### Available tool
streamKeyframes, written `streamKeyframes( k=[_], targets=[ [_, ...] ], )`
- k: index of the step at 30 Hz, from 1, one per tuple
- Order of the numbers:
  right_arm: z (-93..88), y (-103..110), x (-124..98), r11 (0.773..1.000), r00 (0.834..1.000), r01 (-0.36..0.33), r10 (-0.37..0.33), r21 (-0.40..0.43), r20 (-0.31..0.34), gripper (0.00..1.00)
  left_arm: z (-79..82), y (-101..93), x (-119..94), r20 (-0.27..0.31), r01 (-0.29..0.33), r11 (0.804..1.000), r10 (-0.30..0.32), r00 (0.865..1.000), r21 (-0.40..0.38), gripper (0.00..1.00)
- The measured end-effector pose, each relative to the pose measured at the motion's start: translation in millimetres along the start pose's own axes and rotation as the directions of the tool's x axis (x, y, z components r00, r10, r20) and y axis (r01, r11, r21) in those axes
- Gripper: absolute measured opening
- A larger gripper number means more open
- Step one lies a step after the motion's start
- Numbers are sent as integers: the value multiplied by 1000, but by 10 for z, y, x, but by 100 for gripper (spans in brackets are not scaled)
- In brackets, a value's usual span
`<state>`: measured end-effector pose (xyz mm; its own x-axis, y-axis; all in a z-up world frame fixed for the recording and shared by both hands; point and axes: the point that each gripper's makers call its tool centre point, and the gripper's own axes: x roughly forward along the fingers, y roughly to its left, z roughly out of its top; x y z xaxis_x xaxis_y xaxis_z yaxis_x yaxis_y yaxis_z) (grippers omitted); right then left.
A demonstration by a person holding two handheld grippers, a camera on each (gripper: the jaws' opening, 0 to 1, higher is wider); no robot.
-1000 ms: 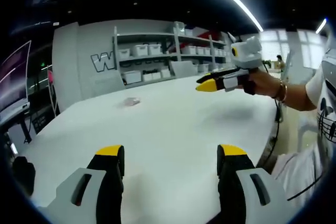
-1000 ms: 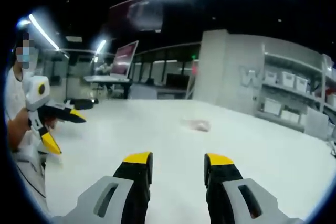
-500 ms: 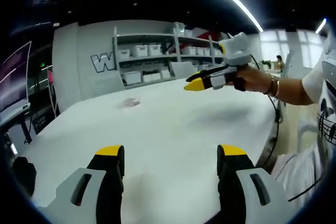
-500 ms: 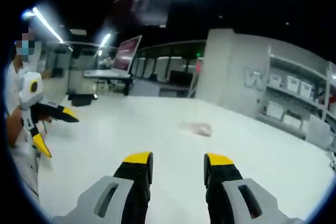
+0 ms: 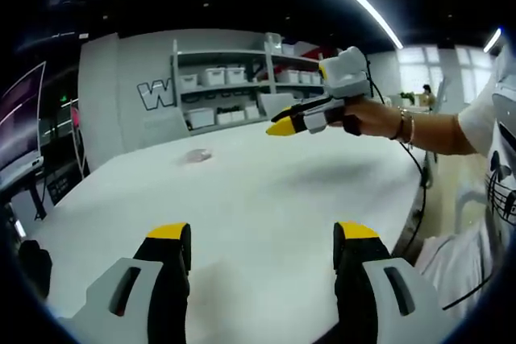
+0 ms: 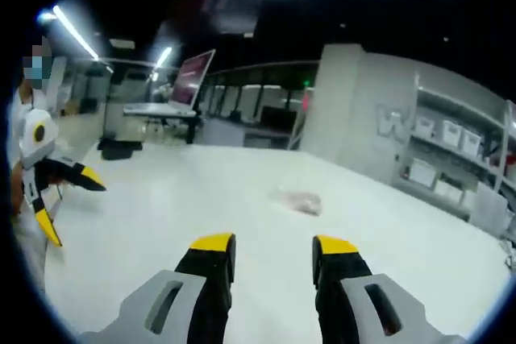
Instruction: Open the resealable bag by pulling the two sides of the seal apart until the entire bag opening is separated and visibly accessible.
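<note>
The resealable bag (image 6: 297, 201) lay flat on the white desk (image 6: 161, 223), centre of the right gripper view. Left gripper (image 5: 262, 241) and right gripper (image 6: 264, 246) hovered apart, jaws spread, empty.

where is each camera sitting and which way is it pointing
Left gripper view: rides on the left tool, looking across the white table at the bag and shelves; the person's forearm holds the right tool.
Right gripper view: rides on the right tool, facing the bag; the left tool enters at left.
Shared: table, bag, shelves.
</note>
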<state>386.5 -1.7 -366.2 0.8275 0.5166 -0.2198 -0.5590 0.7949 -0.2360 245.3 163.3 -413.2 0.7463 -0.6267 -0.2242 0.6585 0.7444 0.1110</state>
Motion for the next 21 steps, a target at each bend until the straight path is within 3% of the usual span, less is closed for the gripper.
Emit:
streamKeyframes(
  k=[21],
  targets=[
    [20, -102, 492, 989, 1000, -15, 13, -149, -16, 32, 63, 14, -38, 15, -12, 1000, 12, 1000, 17, 71]
  ],
)
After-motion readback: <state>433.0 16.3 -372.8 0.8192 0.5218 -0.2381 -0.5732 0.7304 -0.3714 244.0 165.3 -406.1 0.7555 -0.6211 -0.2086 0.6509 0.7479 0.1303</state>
